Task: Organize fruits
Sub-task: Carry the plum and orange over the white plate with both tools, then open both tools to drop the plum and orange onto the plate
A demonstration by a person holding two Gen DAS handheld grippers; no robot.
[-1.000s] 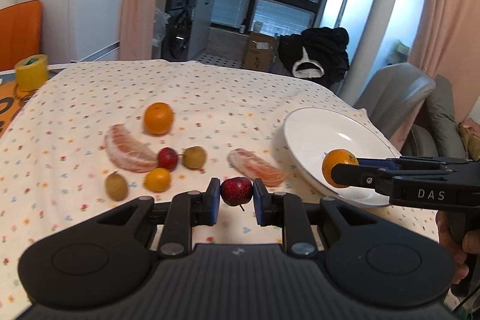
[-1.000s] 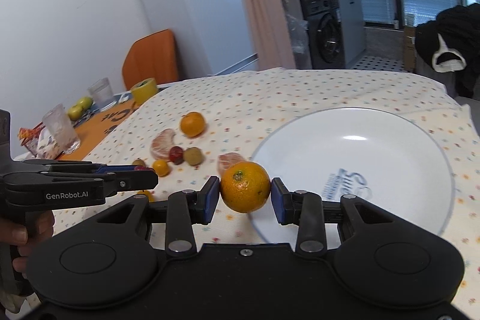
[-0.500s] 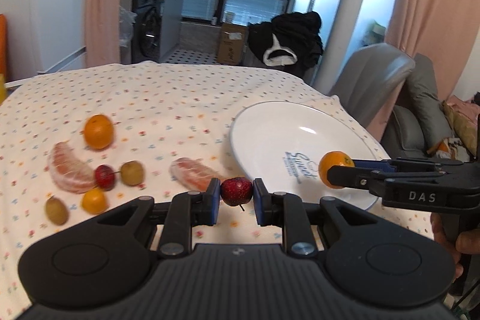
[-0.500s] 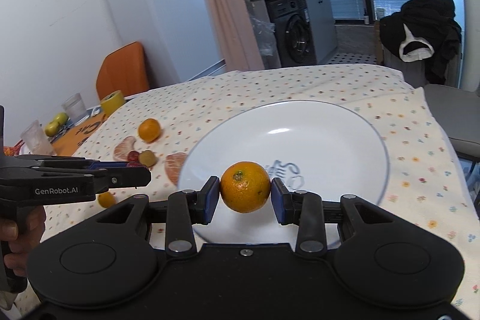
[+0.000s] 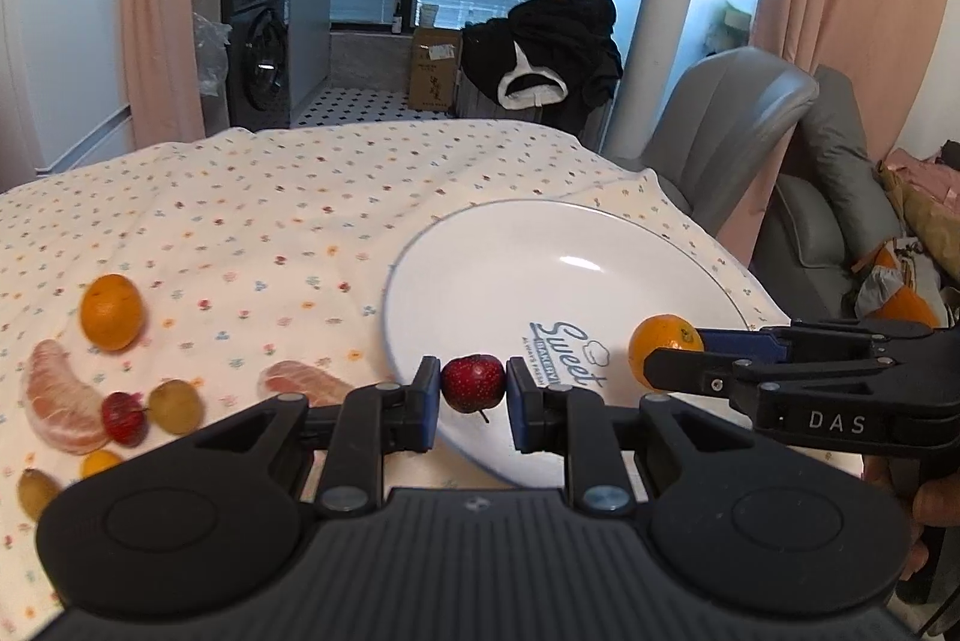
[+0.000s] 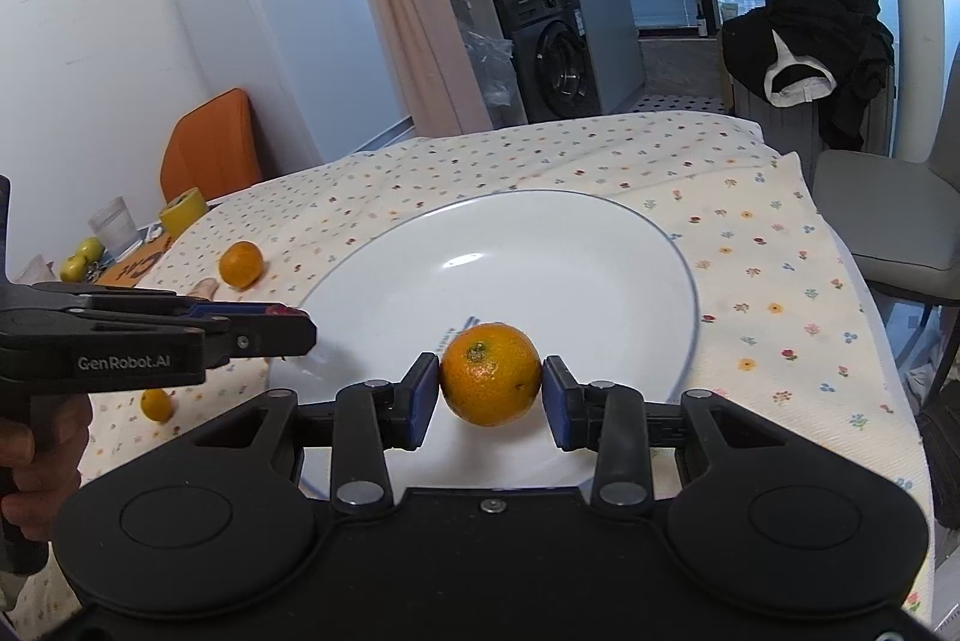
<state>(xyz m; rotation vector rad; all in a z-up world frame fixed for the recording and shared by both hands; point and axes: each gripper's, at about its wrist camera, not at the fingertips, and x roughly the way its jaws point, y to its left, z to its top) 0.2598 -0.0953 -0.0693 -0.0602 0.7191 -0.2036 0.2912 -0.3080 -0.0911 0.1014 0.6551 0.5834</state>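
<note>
Mandarin (image 6: 490, 374): clamped between the jaws of the right gripper (image 6: 490, 392), held above the near part of the white plate (image 6: 600, 245); whether it touches the plate cannot be told.
Red fruit (image 5: 473, 382): small, with a thin stem hanging down; clamped between the jaws of the left gripper (image 5: 473, 395), over the plate's near left rim.
Grippers relative to each other: left gripper comes in from the left in the right wrist view, its tip at the plate's left edge; right gripper comes in from the right in the left wrist view, mandarin at its tip.
Plate: empty, blue "Sweet" lettering on its floor, resting on the flowered cloth (image 5: 270, 221) that covers the worktop.
Loose fruit on cloth, left of plate: whole orange (image 5: 112, 311); two peeled citrus segments (image 5: 60, 404) (image 5: 303, 382); second red fruit (image 5: 123, 418) touching a yellow-green fruit (image 5: 175, 405); small orange fruit (image 5: 101, 463); another yellow-green fruit (image 5: 36, 491) at the frame edge.
Surroundings: grey chair (image 5: 720, 131) beyond the worktop's far right corner; washing machine (image 5: 258, 71) in the background.
</note>
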